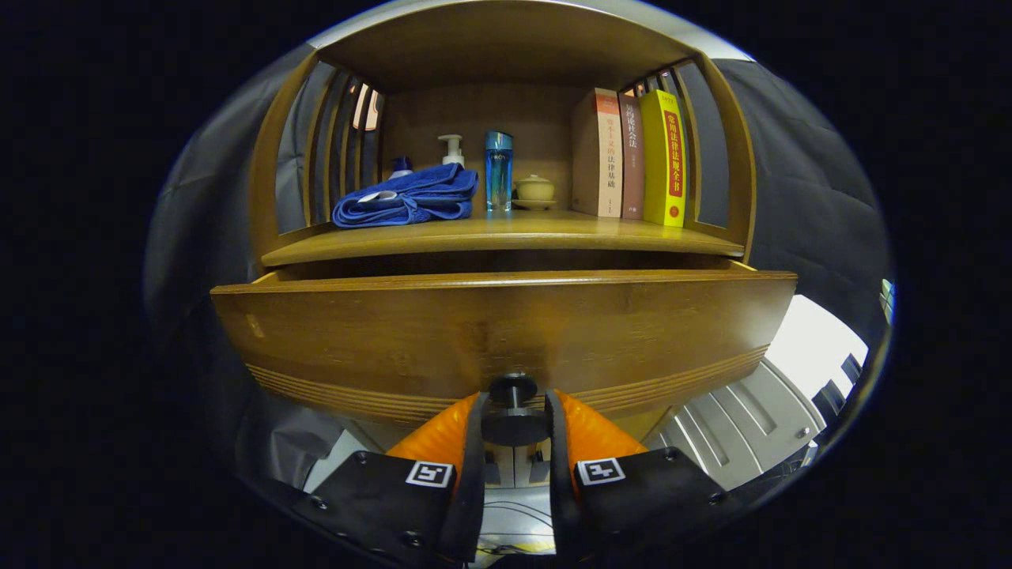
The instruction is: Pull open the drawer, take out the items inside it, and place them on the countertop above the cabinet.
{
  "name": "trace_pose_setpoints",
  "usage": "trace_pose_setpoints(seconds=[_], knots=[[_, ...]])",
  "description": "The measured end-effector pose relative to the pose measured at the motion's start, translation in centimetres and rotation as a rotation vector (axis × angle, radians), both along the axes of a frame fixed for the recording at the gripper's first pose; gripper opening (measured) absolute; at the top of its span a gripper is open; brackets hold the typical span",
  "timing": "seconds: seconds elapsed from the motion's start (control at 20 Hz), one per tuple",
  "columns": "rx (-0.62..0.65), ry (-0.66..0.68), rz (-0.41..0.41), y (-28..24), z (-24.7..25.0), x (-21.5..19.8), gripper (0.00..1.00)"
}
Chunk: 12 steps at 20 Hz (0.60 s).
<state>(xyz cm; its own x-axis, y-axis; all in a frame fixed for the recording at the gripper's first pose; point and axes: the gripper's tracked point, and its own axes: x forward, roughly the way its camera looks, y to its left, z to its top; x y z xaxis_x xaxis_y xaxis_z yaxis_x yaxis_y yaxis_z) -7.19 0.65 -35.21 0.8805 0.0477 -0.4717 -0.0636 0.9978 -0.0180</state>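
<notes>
1. Looking from the left side, a folded blue towel [407,197] lay on the countertop [506,235] of the wooden cabinet [273,166], with a white pump bottle [451,148] standing just behind it.
2. Next to these stood a tall blue bottle [499,171], then a small lidded cup [535,190] on a saucer, and then three books [630,155] standing upright against the right side.
3. Below the countertop, the drawer [506,332] was already pulled partly out, and its front panel was close to the camera. What lay inside it could not be seen from this low angle.
4. At the lower middle of the front panel was the dark round knob [512,389]. The gripper [514,423] was at it: the two orange fingers [443,435] stood close together, one on each side of the knob, and they seemed to be clamped on it.
5. In my judgement the step in hand was the pulling of the drawer, and it was not finished, because the opening on top looked narrow.
6. To do it well, the pull should go straight back along the line of the drawer, level, without lifting or twisting, so the knob does not slip from the fingers.
7. The pull should be slow and stop once there is room to reach in from above, before the drawer comes out of the cabinet.
</notes>
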Motion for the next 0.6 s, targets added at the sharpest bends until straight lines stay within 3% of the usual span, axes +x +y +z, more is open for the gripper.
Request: trace_pose_setpoints(seconds=[0.6], knots=[[0.026,0.053,-0.009,-0.5,0.5,-5.8,0.44]])
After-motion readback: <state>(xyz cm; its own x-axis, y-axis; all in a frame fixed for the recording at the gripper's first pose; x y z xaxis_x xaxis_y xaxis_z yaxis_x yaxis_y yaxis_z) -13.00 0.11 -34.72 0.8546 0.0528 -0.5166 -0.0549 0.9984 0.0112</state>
